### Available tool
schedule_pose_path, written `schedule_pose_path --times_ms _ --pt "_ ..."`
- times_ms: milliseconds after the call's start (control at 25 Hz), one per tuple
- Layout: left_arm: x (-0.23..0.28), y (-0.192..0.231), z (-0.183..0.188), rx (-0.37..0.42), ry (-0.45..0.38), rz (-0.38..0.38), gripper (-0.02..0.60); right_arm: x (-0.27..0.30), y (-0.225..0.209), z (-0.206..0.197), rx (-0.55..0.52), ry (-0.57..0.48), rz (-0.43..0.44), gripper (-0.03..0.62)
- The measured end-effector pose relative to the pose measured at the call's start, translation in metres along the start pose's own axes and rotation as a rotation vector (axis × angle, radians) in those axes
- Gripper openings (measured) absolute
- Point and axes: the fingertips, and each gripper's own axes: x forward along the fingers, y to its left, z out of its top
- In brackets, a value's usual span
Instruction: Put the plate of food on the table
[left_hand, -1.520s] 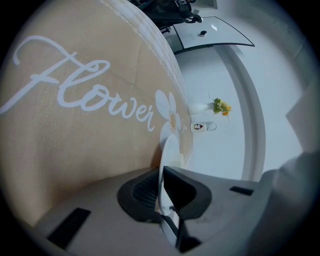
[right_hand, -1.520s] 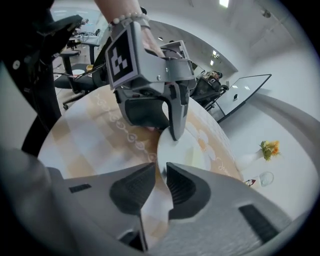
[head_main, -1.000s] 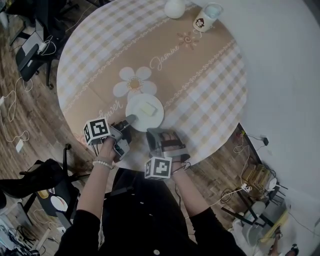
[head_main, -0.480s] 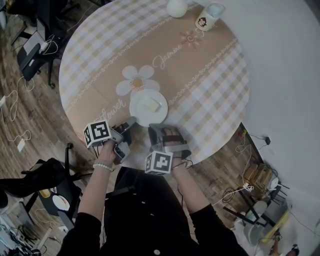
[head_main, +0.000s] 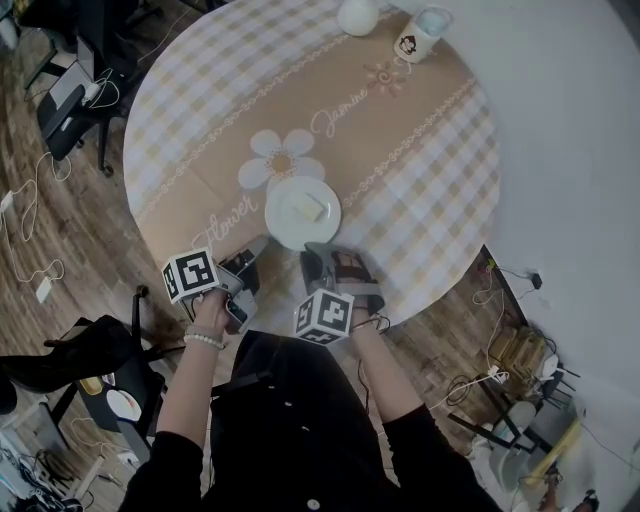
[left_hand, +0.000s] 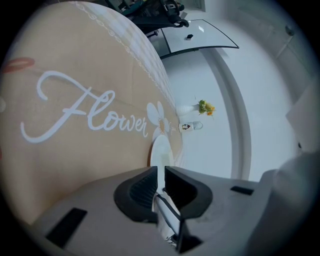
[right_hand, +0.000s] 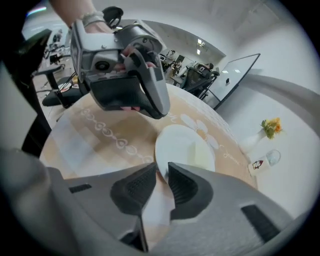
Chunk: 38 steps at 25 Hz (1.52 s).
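Note:
A white plate (head_main: 285, 222) carrying a pale yellow piece of food (head_main: 308, 208) lies on the round table (head_main: 420, 170), next to the flower print. My right gripper (head_main: 316, 250) is at the plate's near rim. In the right gripper view the plate (right_hand: 175, 145) fills the middle and its rim sits between the tips of my right gripper (right_hand: 162, 172), which is shut on it. My left gripper (head_main: 262, 243) stands a little apart from the plate's lower-left rim. Its jaws are shut to a thin slit with nothing in them, and the plate (left_hand: 161, 150) shows edge-on beyond them.
A printed cup (head_main: 418, 32) and a white vase (head_main: 357, 15) stand at the table's far edge. The table's near edge is just behind both grippers. Office chairs (head_main: 60, 100), a black stool (head_main: 70, 355) and loose cables are on the floor at the left.
The plate has shifted slightly farther onto the table with my right gripper behind it. My left gripper has drawn back from the plate's rim toward the table's near edge.

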Motion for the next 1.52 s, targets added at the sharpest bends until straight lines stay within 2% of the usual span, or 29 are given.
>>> schedule_pose_path --times_ms 120,280,480,640,800,1080,1360,1520 --pt "-0.004 -0.004 0.001 0.033 -0.014 0.001 0.025 -0.004 0.002 0.002 0.066 -0.020 0.033 0.088" --pt "-0.014 -0.015 0.004 0.151 -0.039 0.023 0.023 -0.018 0.005 0.008 0.087 -0.069 0.027 0.087" --pt "-0.020 -0.037 0.004 0.311 -0.035 0.025 0.018 -0.044 -0.009 0.016 0.247 -0.163 -0.014 0.044" --pt "-0.029 -0.058 0.006 0.456 -0.078 0.034 0.012 -0.075 -0.022 0.012 0.362 -0.220 -0.062 0.014" --pt "-0.039 -0.085 0.010 0.557 -0.113 0.010 0.008 -0.103 -0.044 0.014 0.488 -0.289 -0.113 0.009" --pt "-0.057 -0.134 0.009 0.793 -0.139 -0.013 0.005 -0.146 -0.078 0.035 0.686 -0.454 -0.160 0.003" --pt "-0.077 -0.188 0.004 0.927 -0.202 -0.083 0.005 -0.194 -0.105 0.064 0.693 -0.573 -0.225 0.003" --pt "-0.087 -0.213 0.002 0.950 -0.230 -0.098 0.003 -0.226 -0.118 0.080 0.695 -0.638 -0.260 0.002"
